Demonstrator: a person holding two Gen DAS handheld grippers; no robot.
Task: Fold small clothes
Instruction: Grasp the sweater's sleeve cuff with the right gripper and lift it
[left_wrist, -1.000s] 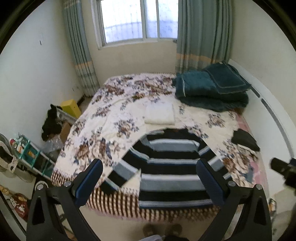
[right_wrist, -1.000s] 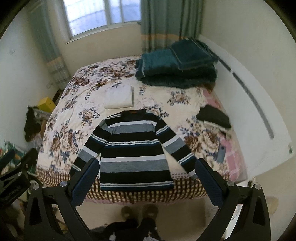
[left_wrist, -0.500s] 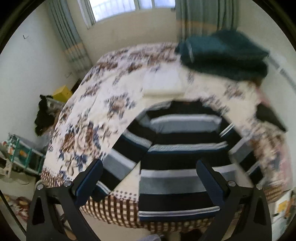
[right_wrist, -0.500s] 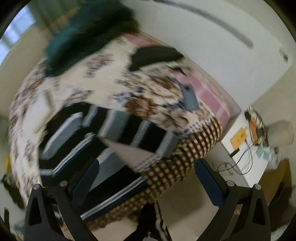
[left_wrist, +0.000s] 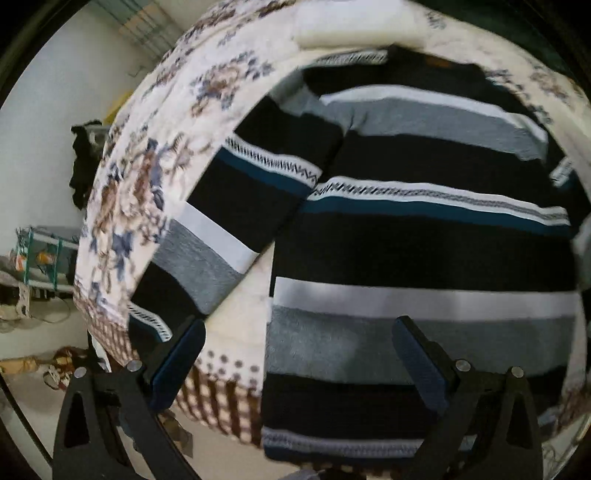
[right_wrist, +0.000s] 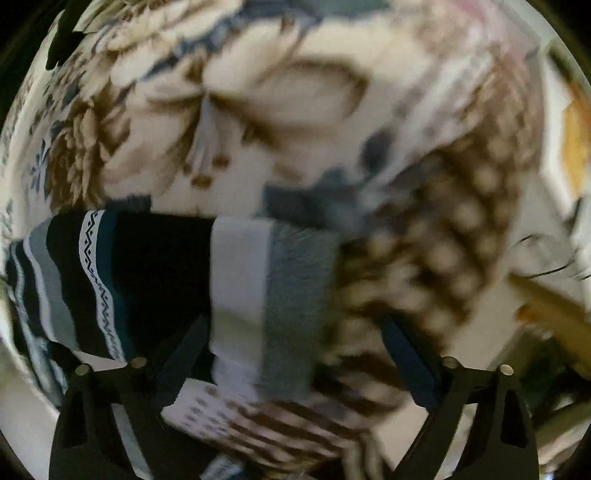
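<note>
Striped sweater (left_wrist: 424, 229) spread flat, front up, on floral bedspread (left_wrist: 140, 184), hem at bed edge toward 6 o'clock, collar toward 12. Left sleeve (left_wrist: 221, 236) angled out toward 8 o'clock, cuff near the edge of the bed.

Left gripper (left_wrist: 299, 365) spread wide, holding nothing, poised low over hem region; one finger beside the sleeve cuff, other over the grey hem band. Right gripper (right_wrist: 295, 365) likewise wide and empty, straddling right sleeve (right_wrist: 240, 295) near its cuff end. No contact confirmed in either view.

Risks, judged: right view heavily motion-blurred, so closing now may catch bedspread along with sleeve, or miss the cuff and pinch a single layer. Sleeve end close to mattress edge; a poor pinch could let it slide off. Left gripper between sleeve and body; unclear target, could bunch hem.

View differences: left view alone shows sweater body, collar, folded white cloth (left_wrist: 354, 22) at 12 o'clock. Right view alone shows right sleeve end and checked bedspread border (right_wrist: 443, 240).
</note>
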